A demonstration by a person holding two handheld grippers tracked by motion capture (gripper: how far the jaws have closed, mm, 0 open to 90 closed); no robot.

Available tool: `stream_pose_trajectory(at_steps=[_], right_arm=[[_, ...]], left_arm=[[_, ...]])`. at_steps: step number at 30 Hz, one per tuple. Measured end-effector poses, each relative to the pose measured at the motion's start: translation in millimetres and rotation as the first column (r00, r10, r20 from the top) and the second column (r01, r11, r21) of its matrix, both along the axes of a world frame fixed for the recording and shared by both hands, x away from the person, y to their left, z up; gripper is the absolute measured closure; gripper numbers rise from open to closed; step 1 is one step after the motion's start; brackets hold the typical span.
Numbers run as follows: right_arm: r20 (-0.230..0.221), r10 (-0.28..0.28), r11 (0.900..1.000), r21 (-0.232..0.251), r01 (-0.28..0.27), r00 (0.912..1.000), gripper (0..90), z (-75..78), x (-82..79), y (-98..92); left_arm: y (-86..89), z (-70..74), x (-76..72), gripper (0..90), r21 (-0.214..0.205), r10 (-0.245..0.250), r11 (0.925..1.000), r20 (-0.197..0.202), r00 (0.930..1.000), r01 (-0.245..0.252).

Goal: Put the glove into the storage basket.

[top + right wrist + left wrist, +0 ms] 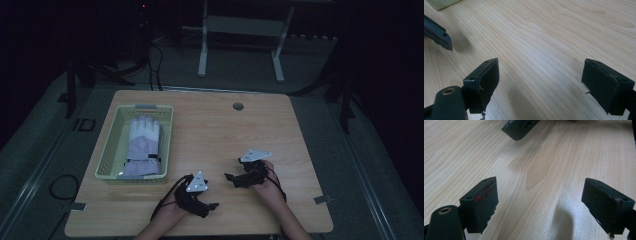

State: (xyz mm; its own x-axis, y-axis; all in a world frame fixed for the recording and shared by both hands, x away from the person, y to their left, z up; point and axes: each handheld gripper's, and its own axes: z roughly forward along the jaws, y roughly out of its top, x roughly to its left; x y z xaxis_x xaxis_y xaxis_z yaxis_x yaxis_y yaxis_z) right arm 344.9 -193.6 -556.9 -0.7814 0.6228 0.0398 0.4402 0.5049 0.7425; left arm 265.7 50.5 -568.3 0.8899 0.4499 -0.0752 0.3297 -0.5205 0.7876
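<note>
On the light wooden surface [225, 130], a pale green plastic basket [107, 150] stands at about nine o'clock, and a white and lilac padded glove [142, 147] lies flat inside it, fingers toward twelve o'clock. The glove fits between the basket walls, probably so that it stays in one place.

The left tool [212, 206] is at six o'clock, near the front edge. Its jaws stand wide apart and hold nothing; bare wood shows between them [539, 202]. The right tool [229, 176] is at about five o'clock, also wide open and empty [540, 82]. Both tools point toward each other, well apart from the basket, so I judge they are resting.
</note>
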Motion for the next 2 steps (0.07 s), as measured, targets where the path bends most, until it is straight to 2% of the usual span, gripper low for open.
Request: stream_pose_trajectory(at_steps=[2], right_arm=[[-0.006,0.000,1.0000,-0.004,0.000,1.0000,14.4,-1.5,0.2,0.3]], left_arm=[[0.1,-0.1,0.4,13.9,-0.003,0.000,1.0000,-0.005,1.0000,0.000]])
